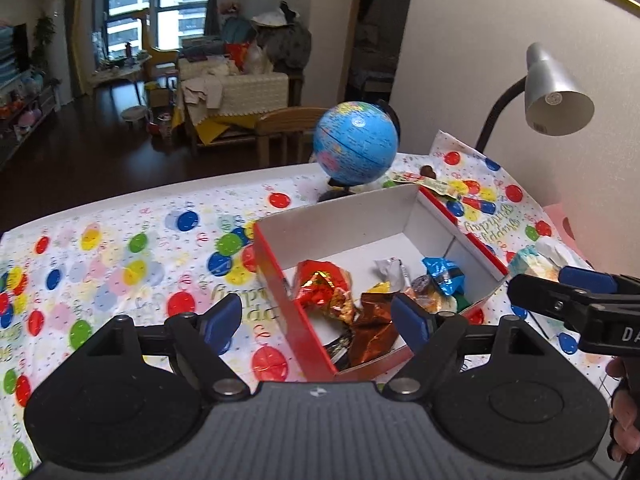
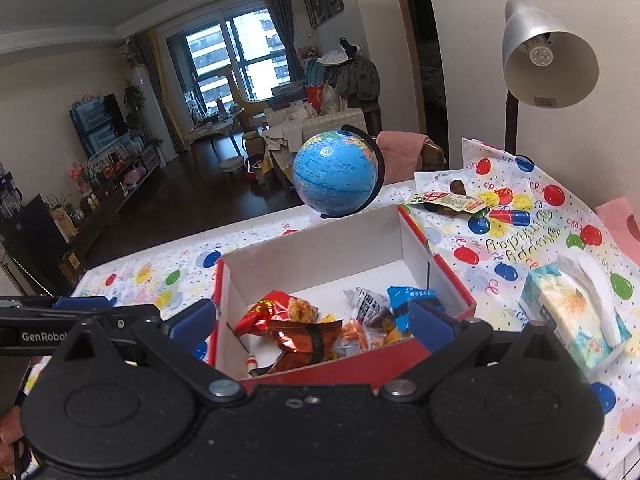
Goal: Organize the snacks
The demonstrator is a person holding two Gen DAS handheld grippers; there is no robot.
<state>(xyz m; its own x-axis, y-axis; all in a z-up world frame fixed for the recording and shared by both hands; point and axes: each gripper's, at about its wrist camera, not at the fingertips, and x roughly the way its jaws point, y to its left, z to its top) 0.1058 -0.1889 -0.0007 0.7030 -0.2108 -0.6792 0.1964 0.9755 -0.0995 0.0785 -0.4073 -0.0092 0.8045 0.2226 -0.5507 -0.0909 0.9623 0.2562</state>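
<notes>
Blue-padded fingers of the left gripper (image 1: 318,322) stand spread wide at the bottom of the left wrist view, with nothing between them; behind them a red cardboard box (image 1: 280,276) with a white inside sits on the balloon-print tablecloth (image 1: 120,248). Wrapped snacks (image 1: 362,294) lie heaped in the box's near end: red, orange, brown, silver and blue packets. At the right edge of that frame the right gripper (image 2: 314,322) reaches in, and its own view shows its jaws likewise spread and empty over the same box. Beyond the box, upper centre, stands a blue globe (image 1: 355,143). One more green-and-white snack packet (image 2: 446,201) lies on the cloth past the box's far right corner. A tissue pack (image 2: 576,316) rests to the right, beneath a silver desk lamp (image 2: 548,56).
</notes>
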